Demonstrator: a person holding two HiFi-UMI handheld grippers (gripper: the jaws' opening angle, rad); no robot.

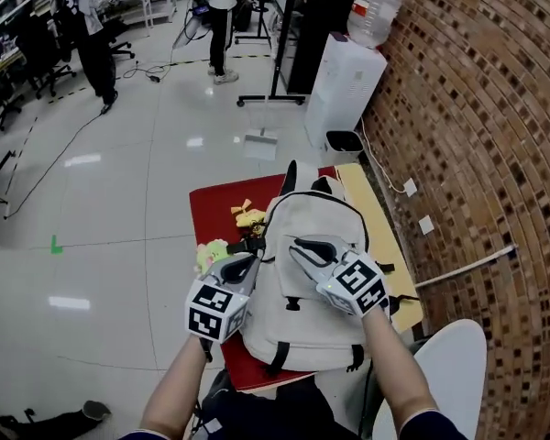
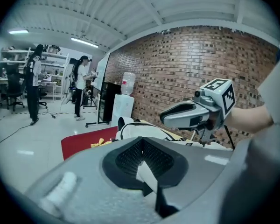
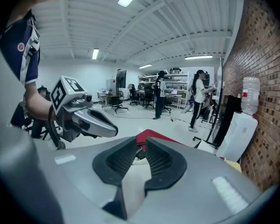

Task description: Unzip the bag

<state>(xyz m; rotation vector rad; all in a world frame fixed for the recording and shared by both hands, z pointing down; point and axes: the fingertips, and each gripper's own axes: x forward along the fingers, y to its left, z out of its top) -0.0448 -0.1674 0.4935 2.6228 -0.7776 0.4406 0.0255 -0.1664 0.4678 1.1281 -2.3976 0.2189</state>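
A cream backpack (image 1: 316,220) with black trim lies flat on a red-covered table (image 1: 213,211). Both grippers hover above its near half, tips pointing away from me. My left gripper (image 1: 249,262) is over the bag's left edge, its black pads pressed together with nothing held. My right gripper (image 1: 299,244) is over the bag's middle; a narrow gap shows between its pads and nothing sits in it. In the left gripper view the bag (image 2: 139,129) lies beyond the shut tips (image 2: 141,141), and the right gripper (image 2: 167,118) hangs to the right. The right gripper view shows its own tips (image 3: 140,143) and the left gripper (image 3: 113,130).
Yellow bits (image 1: 247,214) and a green-yellow object (image 1: 211,253) lie on the red cover left of the bag. A yellow board (image 1: 378,223) runs along the table's right side by the brick wall (image 1: 477,154). A water dispenser (image 1: 344,85) stands beyond. People stand far off.
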